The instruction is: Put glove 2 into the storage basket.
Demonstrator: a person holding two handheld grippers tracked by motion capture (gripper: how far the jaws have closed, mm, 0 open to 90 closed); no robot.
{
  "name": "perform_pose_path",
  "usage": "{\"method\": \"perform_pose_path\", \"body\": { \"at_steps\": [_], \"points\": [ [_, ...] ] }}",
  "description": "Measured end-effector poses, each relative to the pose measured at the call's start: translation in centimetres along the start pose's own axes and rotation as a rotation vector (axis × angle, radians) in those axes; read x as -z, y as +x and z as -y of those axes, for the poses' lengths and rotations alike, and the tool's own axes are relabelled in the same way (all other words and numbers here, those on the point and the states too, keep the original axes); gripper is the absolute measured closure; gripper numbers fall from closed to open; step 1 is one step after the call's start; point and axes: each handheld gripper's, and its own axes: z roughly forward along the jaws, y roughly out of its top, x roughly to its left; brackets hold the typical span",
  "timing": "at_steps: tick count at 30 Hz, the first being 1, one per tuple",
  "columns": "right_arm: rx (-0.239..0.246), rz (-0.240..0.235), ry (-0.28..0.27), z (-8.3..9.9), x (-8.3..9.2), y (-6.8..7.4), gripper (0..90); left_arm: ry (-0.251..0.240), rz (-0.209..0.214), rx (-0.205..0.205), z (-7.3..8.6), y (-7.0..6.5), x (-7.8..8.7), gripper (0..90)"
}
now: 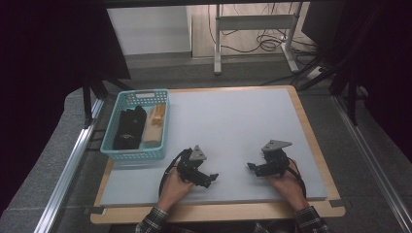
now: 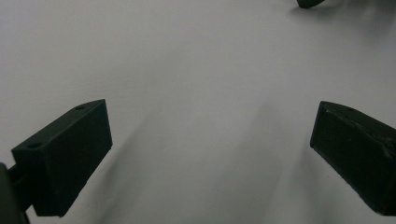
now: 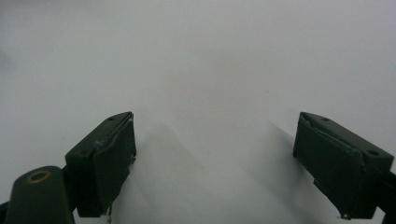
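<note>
Right now both hands rest at the near edge of the bench (image 1: 233, 121), each holding tongs low over the bare grey mat. Left tongs (image 1: 210, 178) point inward toward the middle; the left gripper view has the jaws spread wide with nothing between, just grey surface. Right tongs (image 1: 251, 166) also point inward, and the right gripper view shows the same: jaws wide apart, empty. The two tips face each other, apart, nothing between them on the mat.

Farther out, at the left side of the bench, sits a teal basket (image 1: 158, 125). Inside it: a black bundle (image 1: 128, 127), looks like folded fabric but too dark to tell, lying in the left part, and a tan item (image 1: 155, 124) beside it along the right wall, touching or nearly so. Nearest tool to the basket is the left one, so the step in hand is likely a reach into it.

To do it well: keep the left jaws spread on the way over, lift clear of the basket's near rim, come down from above rather than across the wall. Pick one item and centre the jaws on it so the neighbour isn't dragged. Right tongs could steady the basket's rim if it slides.
</note>
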Motion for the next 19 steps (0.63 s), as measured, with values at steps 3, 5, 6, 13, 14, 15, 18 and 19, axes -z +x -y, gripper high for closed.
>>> {"method": "perform_pose_path", "body": {
  "at_steps": [3, 5, 6, 13, 14, 15, 18, 19],
  "points": [
    [0.000, 0.000, 0.000, 0.0, 0.0, 0.0, 12.9, 0.016, -0.004, -0.009, 0.1, -0.2, -0.3, 0.0],
    [0.000, 0.000, 0.000, 0.0, 0.0, 0.0, 12.9, 0.025, -0.007, -0.009, 0.2, -0.3, -0.6, 0.0],
    [0.000, 0.000, 0.000, 0.0, 0.0, 0.0, 12.8, 0.034, -0.008, -0.012, 0.2, -0.3, -0.8, 0.0],
    [0.000, 0.000, 0.000, 0.0, 0.0, 0.0, 12.8, 0.068, -0.016, -0.016, 0.1, -0.5, -1.1, 0.0],
    [-0.001, 0.000, 0.000, 0.0, 0.0, 0.0, 12.9, 0.070, -0.017, -0.017, 0.1, -0.5, -1.1, 0.0],
    [0.000, 0.000, 0.000, 0.0, 0.0, 0.0, 12.9, 0.070, -0.018, -0.019, 0.1, -0.5, -1.1, 0.0],
    [-0.001, 0.000, 0.000, 0.0, 0.0, 0.0, 12.9, 0.071, -0.020, -0.019, 0.1, -0.5, -1.1, 0.0],
    [-0.002, 0.001, -0.001, 0.0, 0.0, 0.0, 12.8, 0.072, -0.018, -0.016, 0.1, -0.5, -1.1, 0.0]
  ]
}}
